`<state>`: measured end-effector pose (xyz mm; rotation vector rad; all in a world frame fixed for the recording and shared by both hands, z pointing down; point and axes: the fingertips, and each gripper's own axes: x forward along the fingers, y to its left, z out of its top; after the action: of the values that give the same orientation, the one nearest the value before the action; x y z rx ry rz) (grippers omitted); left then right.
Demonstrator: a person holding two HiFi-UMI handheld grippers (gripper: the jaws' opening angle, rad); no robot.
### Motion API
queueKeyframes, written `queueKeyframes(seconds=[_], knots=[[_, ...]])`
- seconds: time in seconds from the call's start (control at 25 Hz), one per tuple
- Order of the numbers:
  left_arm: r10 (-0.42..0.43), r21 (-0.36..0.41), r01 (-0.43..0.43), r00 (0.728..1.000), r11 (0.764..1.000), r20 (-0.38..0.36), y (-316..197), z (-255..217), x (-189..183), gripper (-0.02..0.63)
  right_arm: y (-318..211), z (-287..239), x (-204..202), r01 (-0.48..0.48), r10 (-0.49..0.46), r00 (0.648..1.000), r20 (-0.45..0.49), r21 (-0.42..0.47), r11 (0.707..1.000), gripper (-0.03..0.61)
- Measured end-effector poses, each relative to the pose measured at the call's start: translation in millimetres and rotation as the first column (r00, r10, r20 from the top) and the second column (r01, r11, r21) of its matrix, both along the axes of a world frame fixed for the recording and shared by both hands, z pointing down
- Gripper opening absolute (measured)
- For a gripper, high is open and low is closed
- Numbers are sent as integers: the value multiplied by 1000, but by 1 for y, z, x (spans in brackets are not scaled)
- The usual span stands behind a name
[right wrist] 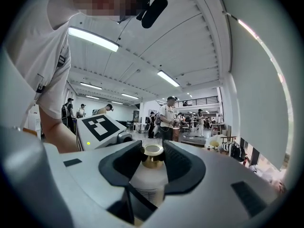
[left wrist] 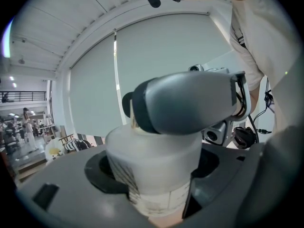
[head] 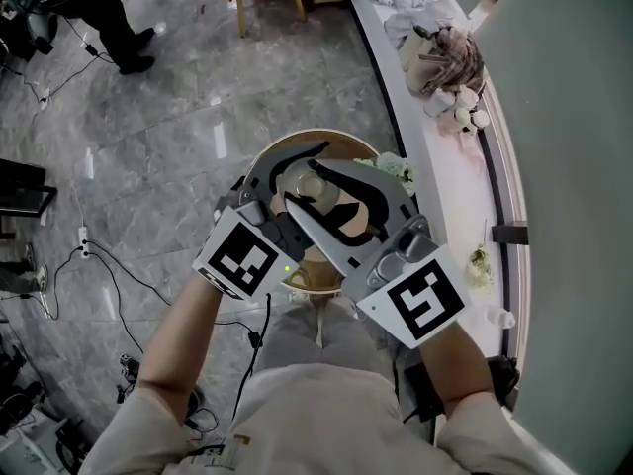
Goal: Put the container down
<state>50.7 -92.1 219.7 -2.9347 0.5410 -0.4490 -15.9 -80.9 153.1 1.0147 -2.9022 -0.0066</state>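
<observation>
Two grippers share the white plastic container with a gold neck (left wrist: 151, 148): my left gripper (left wrist: 156, 184) is clamped round its wide body and my right gripper (right wrist: 153, 159) pinches the neck, so I should lower both together, upright, releasing only once the base sits flat. Grey marble floor (head: 148, 137) spreads at nine o'clock, the round tan wooden table (head: 346, 142) lies under the container at twelve, and a curved white counter (head: 450, 196) runs at three.
</observation>
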Motion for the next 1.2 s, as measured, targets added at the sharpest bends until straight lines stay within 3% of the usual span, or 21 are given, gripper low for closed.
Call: queueKeyframes(seconds=[0.12, 0.28, 0.48, 0.84, 0.96, 1.2], knots=[[-15, 28, 14, 1000, 1000, 27, -27, 23, -5, 348, -25, 24, -5, 11, -11, 1000, 0, -4, 1000, 143], [-42, 28, 41, 999, 999, 6, -58, 60, -8, 348, -53, 67, -8, 36, -37, 999, -29, -14, 999, 143], [-12, 57, 12, 1000, 998, -1, -89, 106, -14, 350, -83, 117, -14, 29, -30, 997, -66, -14, 999, 143], [-8, 10, 8, 1000, 1000, -5, -130, 221, -14, 350, -128, 230, -14, 1, -4, 999, -47, -58, 998, 143], [-12, 2, 12, 999, 1000, -45, -136, 262, -8, 350, -135, 271, -10, 0, -4, 999, -48, -70, 998, 143], [4, -67, -7, 999, 998, -53, -136, 340, -7, 350, -143, 344, -10, -23, 18, 999, -50, -104, 994, 143]])
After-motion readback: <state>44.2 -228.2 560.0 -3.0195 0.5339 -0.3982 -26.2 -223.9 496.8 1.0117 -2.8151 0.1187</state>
